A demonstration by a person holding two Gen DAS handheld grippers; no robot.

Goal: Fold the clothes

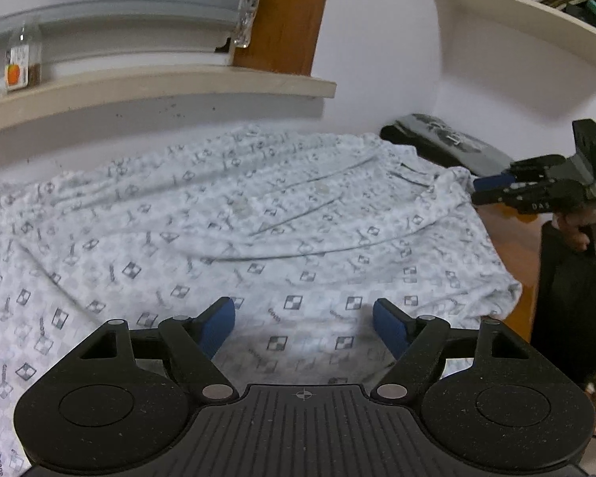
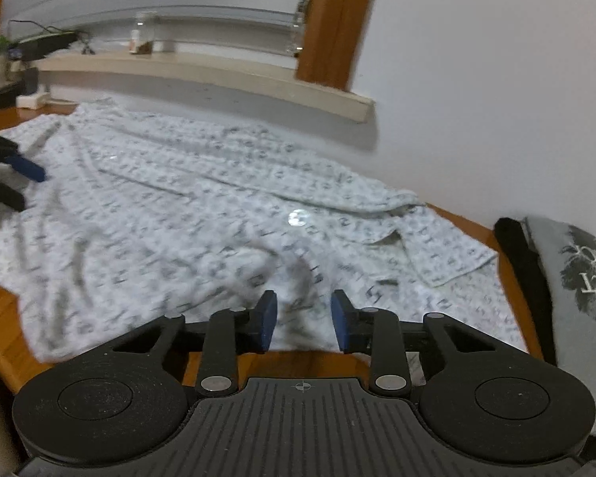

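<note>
A white shirt (image 1: 258, 230) with a grey checker print lies spread and wrinkled over a wooden table (image 1: 508, 222). My left gripper (image 1: 302, 314) hovers low over the shirt's near part, open, with only flat cloth showing between its blue pads. In the right wrist view the shirt (image 2: 171, 198) lies with its collar (image 2: 397, 238) toward the right. My right gripper (image 2: 302, 302) is open just above the shirt's near edge and holds nothing. Each gripper shows in the other's view: the right gripper (image 1: 476, 190) beyond the shirt's right side, the left gripper (image 2: 31, 187) at the far left.
A folded grey and black garment (image 2: 576, 278) with a print lies by the collar, also at the back right as the folded garment (image 1: 445, 139). A window sill (image 1: 159, 87) with a bottle (image 1: 22, 59) runs behind the table. A bookshelf (image 1: 536, 12) hangs upper right.
</note>
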